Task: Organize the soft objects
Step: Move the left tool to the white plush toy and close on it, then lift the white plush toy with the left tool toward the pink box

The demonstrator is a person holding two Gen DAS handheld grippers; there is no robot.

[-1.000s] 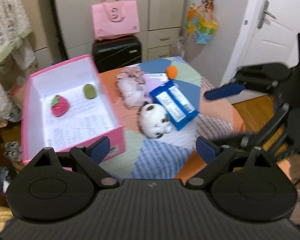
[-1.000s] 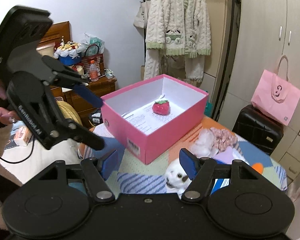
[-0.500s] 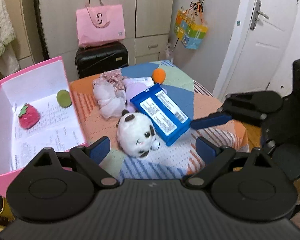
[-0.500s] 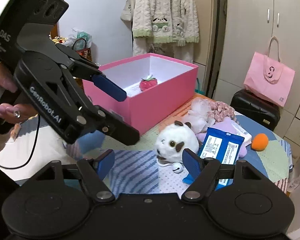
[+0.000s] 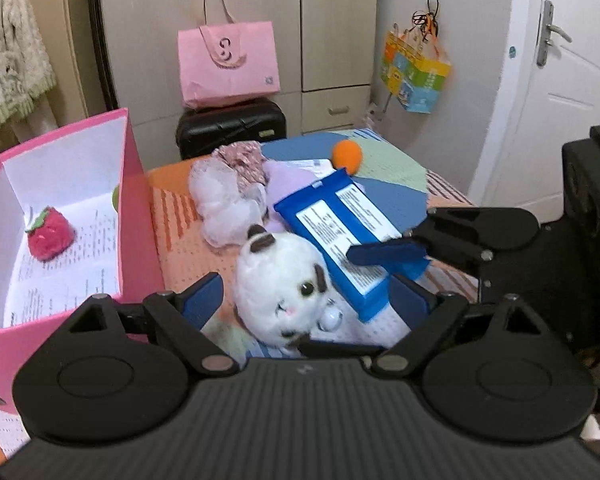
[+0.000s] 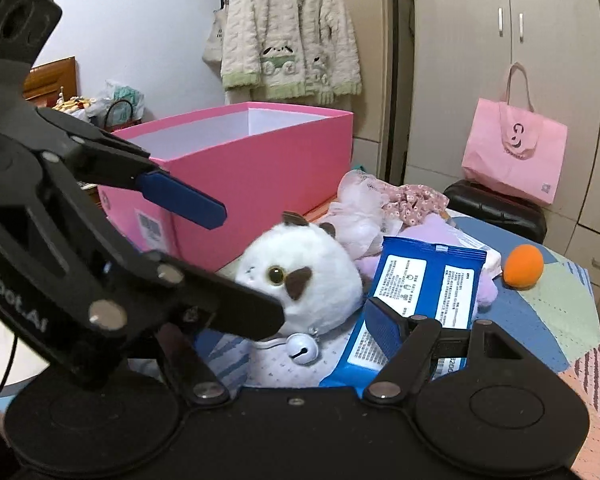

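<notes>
A white plush cat with a bell [image 5: 284, 292] [image 6: 304, 280] lies on the patchwork table. My left gripper [image 5: 306, 300] is open with its fingers on either side of the plush. My right gripper [image 6: 300, 320] is open close beside it, over the blue wipes pack [image 5: 348, 240] [image 6: 416, 300]. The pink box [image 5: 136, 216] [image 6: 260, 168] stands at the left and holds a red plush strawberry [image 5: 50, 234]. A white and floral fabric bundle [image 5: 228, 196], a lilac soft item [image 5: 288, 180] and an orange ball [image 5: 346, 156] [image 6: 524, 266] lie behind.
A black suitcase [image 5: 232, 128] with a pink bag [image 5: 228, 64] stands behind the table by the wardrobe. A door [image 5: 560, 80] is at the right. A cardigan [image 6: 292, 32] hangs behind the box. The table edge [image 6: 588, 400] runs at the right.
Both grippers have moved in toward the plush cat and lower. The left fingers now flank it, and the right gripper has come close over the wipes pack.
</notes>
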